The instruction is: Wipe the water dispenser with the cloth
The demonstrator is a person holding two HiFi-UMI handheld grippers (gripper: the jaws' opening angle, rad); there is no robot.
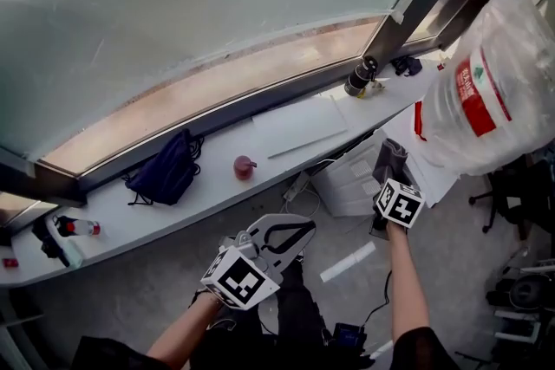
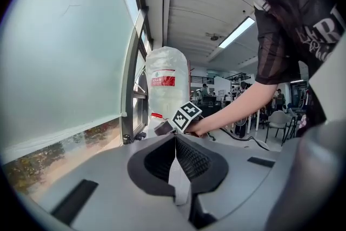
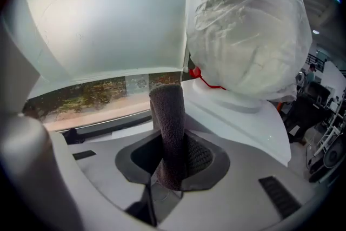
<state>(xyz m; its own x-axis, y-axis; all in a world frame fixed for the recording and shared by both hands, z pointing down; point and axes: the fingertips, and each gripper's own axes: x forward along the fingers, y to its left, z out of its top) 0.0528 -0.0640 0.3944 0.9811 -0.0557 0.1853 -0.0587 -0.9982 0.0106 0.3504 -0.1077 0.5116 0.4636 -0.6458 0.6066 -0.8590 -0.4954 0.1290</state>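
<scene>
Right gripper (image 1: 390, 176) with cloth (image 1: 393, 157) beside dispenser bottle (image 1: 490, 87)

the cloth (image 3: 168, 132) is dark grey, the water dispenser (image 3: 243, 121) white, the bottle (image 1: 507, 39) label (image 1: 474, 98) red.

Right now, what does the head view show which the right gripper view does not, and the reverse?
Head view only: the left claw, and a dark blue bag and a small red object on the windowsill. Right gripper view only: the right claw seen close, shut on the cloth, and the white dispenser top under the water bottle. Both: the cloth, that wrapped bottle and the window.
</scene>
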